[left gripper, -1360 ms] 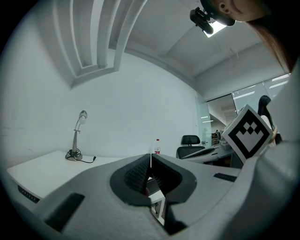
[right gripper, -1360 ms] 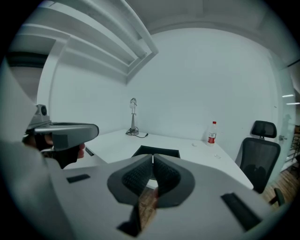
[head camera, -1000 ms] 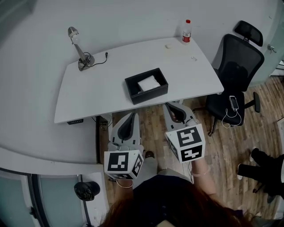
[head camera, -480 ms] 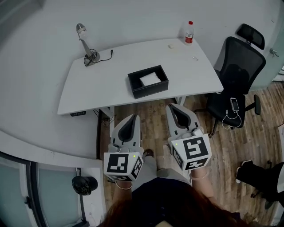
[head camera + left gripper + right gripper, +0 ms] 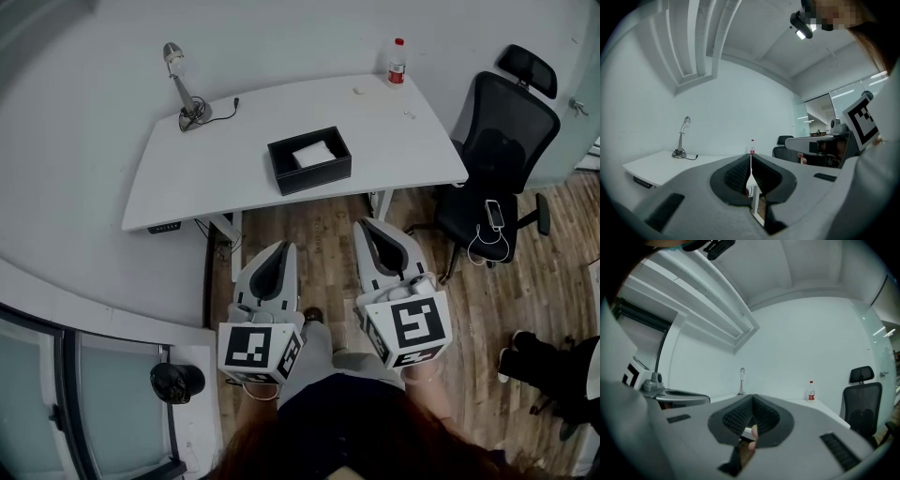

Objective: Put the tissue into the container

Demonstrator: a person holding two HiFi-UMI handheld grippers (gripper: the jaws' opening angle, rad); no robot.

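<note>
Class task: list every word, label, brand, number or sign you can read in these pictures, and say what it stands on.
No text can be read.
Bottle: red label, print too small to read.
Cubes on the left gripper and right gripper: black-and-white square markers, no letters or numbers.
Panel under the desk edge: too small to read.

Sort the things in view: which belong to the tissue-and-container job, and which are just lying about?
Job: black container, white tissue lying in it, left gripper, right gripper.
Lying about: desk lamp, bottle, office chair, phone.
</note>
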